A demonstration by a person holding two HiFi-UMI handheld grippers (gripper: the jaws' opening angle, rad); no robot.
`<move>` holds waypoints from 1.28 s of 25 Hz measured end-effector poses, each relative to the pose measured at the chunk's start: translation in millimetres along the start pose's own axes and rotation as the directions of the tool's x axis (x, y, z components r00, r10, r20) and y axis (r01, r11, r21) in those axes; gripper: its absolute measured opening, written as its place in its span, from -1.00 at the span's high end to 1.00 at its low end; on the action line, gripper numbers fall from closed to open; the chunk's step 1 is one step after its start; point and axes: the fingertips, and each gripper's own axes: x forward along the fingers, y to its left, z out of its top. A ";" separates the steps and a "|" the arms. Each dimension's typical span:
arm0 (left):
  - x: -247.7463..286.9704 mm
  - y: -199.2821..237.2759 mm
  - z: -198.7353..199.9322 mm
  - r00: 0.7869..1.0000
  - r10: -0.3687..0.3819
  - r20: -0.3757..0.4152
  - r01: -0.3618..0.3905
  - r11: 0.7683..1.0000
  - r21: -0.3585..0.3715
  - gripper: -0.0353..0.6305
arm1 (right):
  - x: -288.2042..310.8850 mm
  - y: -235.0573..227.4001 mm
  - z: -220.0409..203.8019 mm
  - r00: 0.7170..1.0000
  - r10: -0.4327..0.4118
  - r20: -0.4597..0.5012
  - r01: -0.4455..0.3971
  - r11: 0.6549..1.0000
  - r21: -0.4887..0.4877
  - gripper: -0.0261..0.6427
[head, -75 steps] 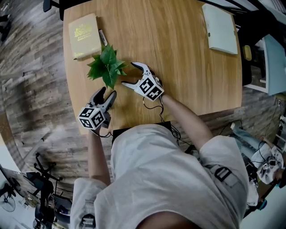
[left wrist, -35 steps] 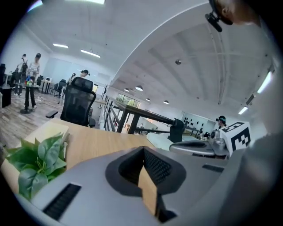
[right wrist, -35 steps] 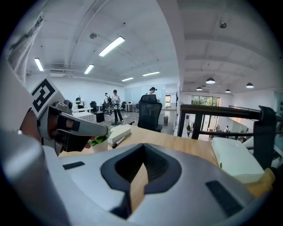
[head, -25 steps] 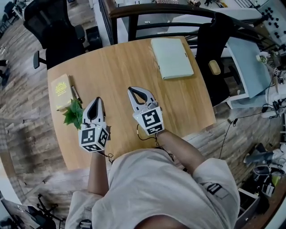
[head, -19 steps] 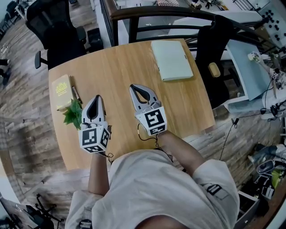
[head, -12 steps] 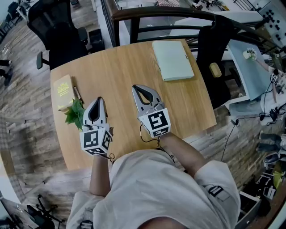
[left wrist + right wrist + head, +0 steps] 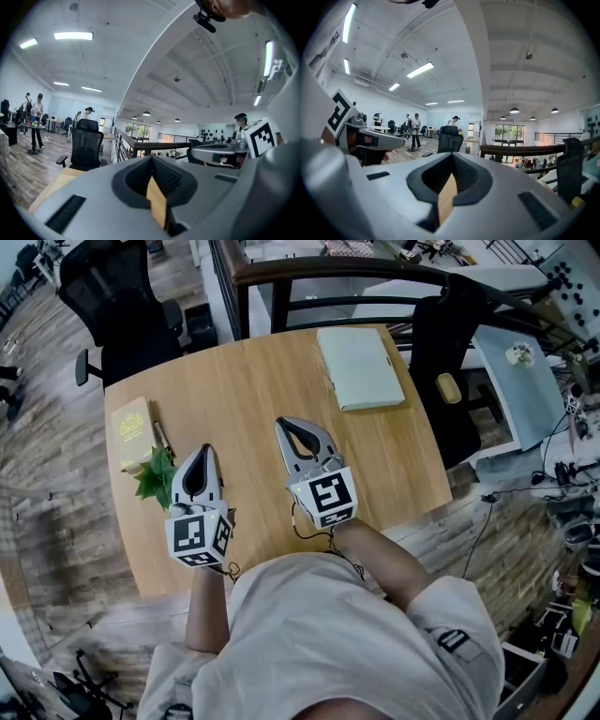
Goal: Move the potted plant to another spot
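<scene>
While hovering level over the table [image 7: 262,371], left tool [image 7: 204,451] and right tool [image 7: 285,426] are closed, empty.

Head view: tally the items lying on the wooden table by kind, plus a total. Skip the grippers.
Potted plant: 1
Yellow book: 1
Pen: 1
Pale green notebook: 1
Total: 4

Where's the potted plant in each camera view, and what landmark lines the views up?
Head view: potted plant at the table's left edge, just left of the left gripper.
Left gripper view: not in it.
Right gripper view: not in it.
Shared landmark: the black office chair, top left in the head view, left in the left gripper view, centre in the right gripper view.
</scene>
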 end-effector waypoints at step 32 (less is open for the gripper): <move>-3.4 -8.6 -3.4 1.000 -0.024 0.001 0.024 1.000 0.013 0.86 | -14.5 -6.7 6.0 0.999 -0.026 0.019 0.026 1.000 0.004 0.91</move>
